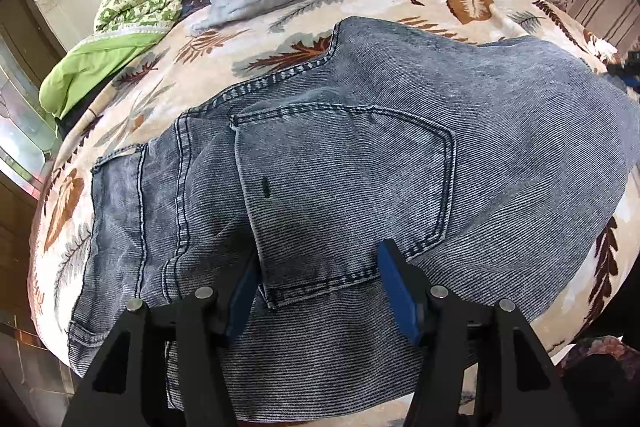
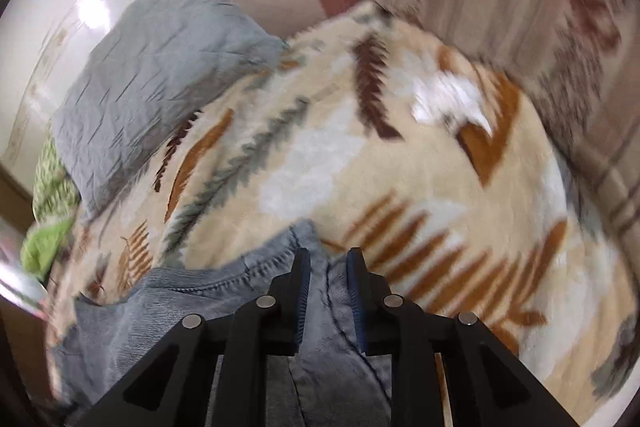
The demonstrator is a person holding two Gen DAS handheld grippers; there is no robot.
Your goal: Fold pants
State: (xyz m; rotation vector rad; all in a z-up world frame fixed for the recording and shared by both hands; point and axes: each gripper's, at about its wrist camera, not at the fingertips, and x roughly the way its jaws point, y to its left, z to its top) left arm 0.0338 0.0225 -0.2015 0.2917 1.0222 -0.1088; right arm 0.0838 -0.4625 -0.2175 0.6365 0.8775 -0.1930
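Across the leaf-print blanket (image 1: 400, 7) the jeans (image 1: 360, 155) lie flat, seat up, back pocket (image 1: 348, 195) at centre. L gripper (image 1: 318, 291) hovers over the pocket's 6 o'clock edge, spread wide, holding nothing. R gripper (image 2: 328, 291) is nearly closed on a denim edge, prob. pinching it; view's blurred. Risk: a thin pinch slips mid-fold, or one-sided pull w/o L anchoring skews the fold.

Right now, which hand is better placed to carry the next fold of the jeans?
Probably right: its tongs are closed on a bunched edge of the jeans, while the left tongs are open above the back pocket.
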